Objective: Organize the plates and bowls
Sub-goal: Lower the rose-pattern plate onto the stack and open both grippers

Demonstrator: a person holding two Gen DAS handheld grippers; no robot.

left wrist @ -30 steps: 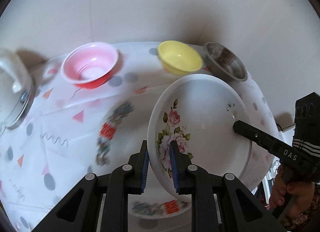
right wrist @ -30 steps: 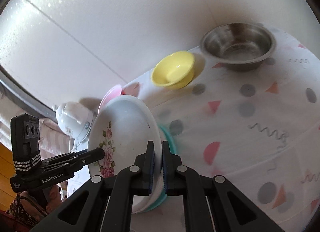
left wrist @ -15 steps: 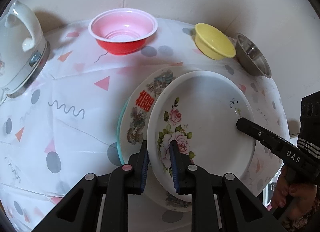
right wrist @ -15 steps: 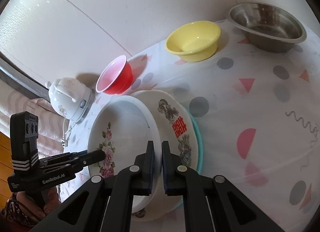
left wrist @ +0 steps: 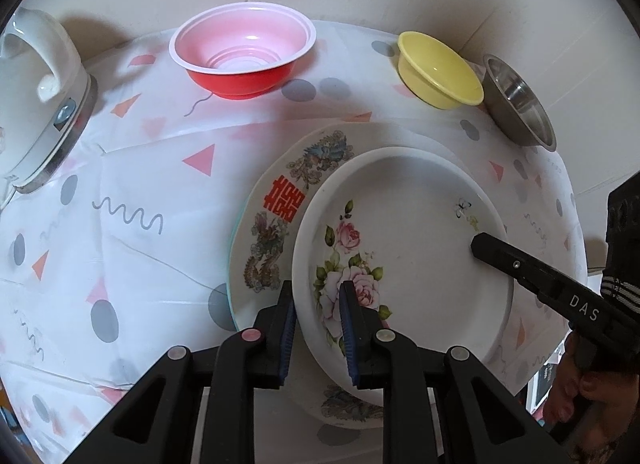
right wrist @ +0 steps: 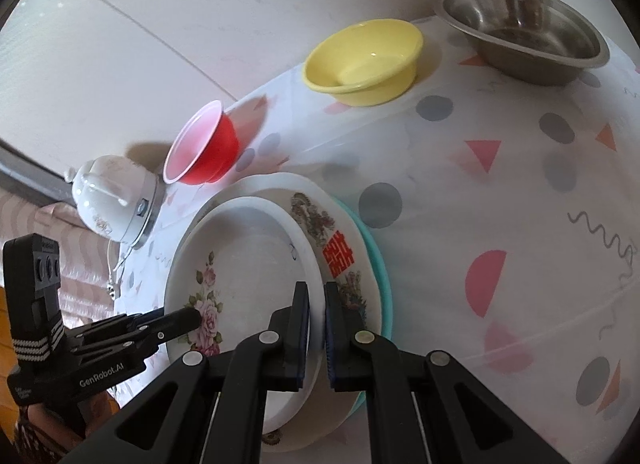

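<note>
A white rose-patterned plate (left wrist: 408, 248) (right wrist: 248, 264) is held from both sides, low over a larger dragon-patterned plate (left wrist: 288, 200) (right wrist: 340, 252) with a red character, which lies on a teal plate (right wrist: 380, 264). My left gripper (left wrist: 318, 316) is shut on the rose plate's near rim. My right gripper (right wrist: 316, 312) is shut on its opposite rim and also shows in the left wrist view (left wrist: 480, 244). Whether the rose plate touches the plate below I cannot tell.
A red bowl (left wrist: 244, 60) (right wrist: 204, 148), a yellow bowl (left wrist: 440, 72) (right wrist: 364, 60) and a steel bowl (left wrist: 520, 104) (right wrist: 524, 40) stand along the wall on the patterned tablecloth (left wrist: 132, 192). A white kettle (left wrist: 36, 104) (right wrist: 112, 200) stands at the left.
Both grippers have brought the rose plate from a steep tilt down to nearly flat over the dragon-patterned plate, which has come into full view. The grips have not changed.
</note>
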